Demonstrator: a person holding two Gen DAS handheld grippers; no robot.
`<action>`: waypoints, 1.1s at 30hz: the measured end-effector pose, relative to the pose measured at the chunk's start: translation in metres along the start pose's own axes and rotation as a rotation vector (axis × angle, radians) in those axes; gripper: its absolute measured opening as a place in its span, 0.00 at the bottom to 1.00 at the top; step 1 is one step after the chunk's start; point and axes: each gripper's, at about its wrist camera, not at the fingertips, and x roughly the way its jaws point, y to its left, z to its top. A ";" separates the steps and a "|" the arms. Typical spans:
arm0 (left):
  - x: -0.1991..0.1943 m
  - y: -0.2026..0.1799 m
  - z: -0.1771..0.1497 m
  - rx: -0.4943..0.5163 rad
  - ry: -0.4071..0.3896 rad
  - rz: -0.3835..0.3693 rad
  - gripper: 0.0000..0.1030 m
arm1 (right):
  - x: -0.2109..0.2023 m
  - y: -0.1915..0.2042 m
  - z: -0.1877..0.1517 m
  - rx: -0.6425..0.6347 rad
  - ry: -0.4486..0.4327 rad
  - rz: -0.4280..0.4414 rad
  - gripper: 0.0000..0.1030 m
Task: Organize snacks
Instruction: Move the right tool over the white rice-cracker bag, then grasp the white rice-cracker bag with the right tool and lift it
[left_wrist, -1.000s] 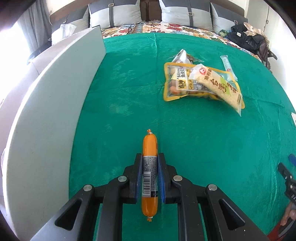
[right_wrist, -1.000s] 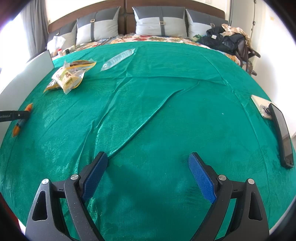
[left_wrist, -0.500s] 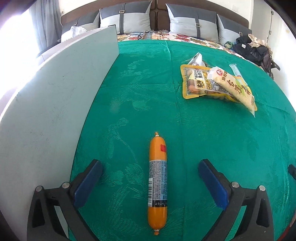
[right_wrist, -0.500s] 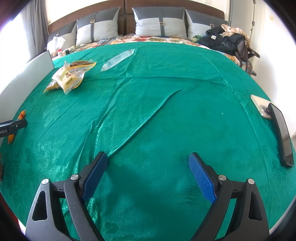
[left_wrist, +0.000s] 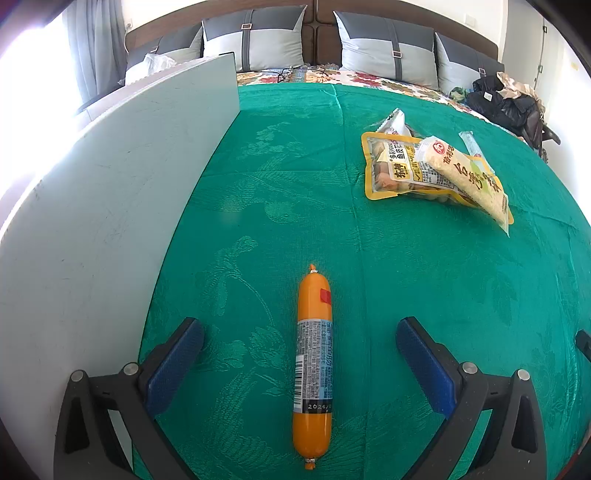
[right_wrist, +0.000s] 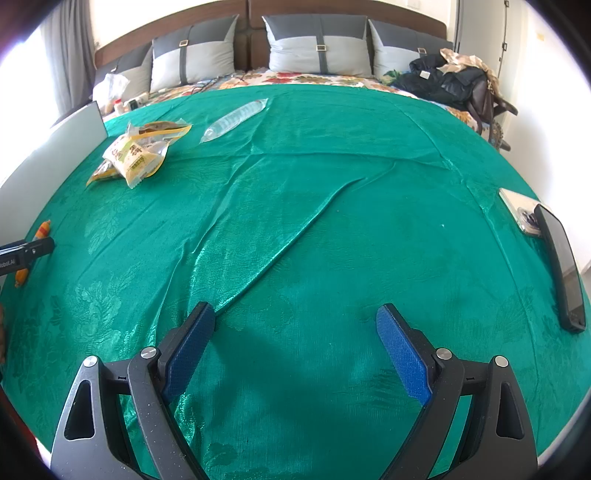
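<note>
An orange sausage (left_wrist: 314, 365) in a printed wrapper lies on the green cloth (left_wrist: 424, 277). My left gripper (left_wrist: 299, 328) stands wide open over it, its blue pads well clear on both sides. Farther off to the right lie a yellow snack pouch (left_wrist: 391, 166), a white-and-yellow packet (left_wrist: 469, 181) across it, and a clear tube packet (left_wrist: 472, 147). In the right wrist view my right gripper (right_wrist: 295, 313) is open over bare cloth, holding nothing. At that view's far left the sausage (right_wrist: 43, 229) shows behind a black finger (right_wrist: 29, 251) of the left gripper.
A tall white board (left_wrist: 110, 221) stands along the left side of the cloth. A dark phone (right_wrist: 561, 266) and a small pale case (right_wrist: 521, 210) lie at the right edge. Pillows (right_wrist: 317, 48) and a heap of dark bags (right_wrist: 450, 85) are at the back.
My left gripper has opened and let go of the sausage, which now rests on the cloth. The gripper tipped up a little. The right gripper has stayed still.
</note>
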 end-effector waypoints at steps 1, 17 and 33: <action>0.000 0.000 0.000 0.000 0.000 0.000 1.00 | 0.000 0.000 0.000 0.000 0.000 0.000 0.89; 0.000 0.000 0.000 0.000 0.000 0.000 1.00 | -0.013 0.058 0.045 -0.149 -0.044 0.185 0.86; -0.003 0.000 0.002 -0.003 -0.001 -0.004 1.00 | 0.086 0.162 0.140 -0.461 0.135 0.195 0.36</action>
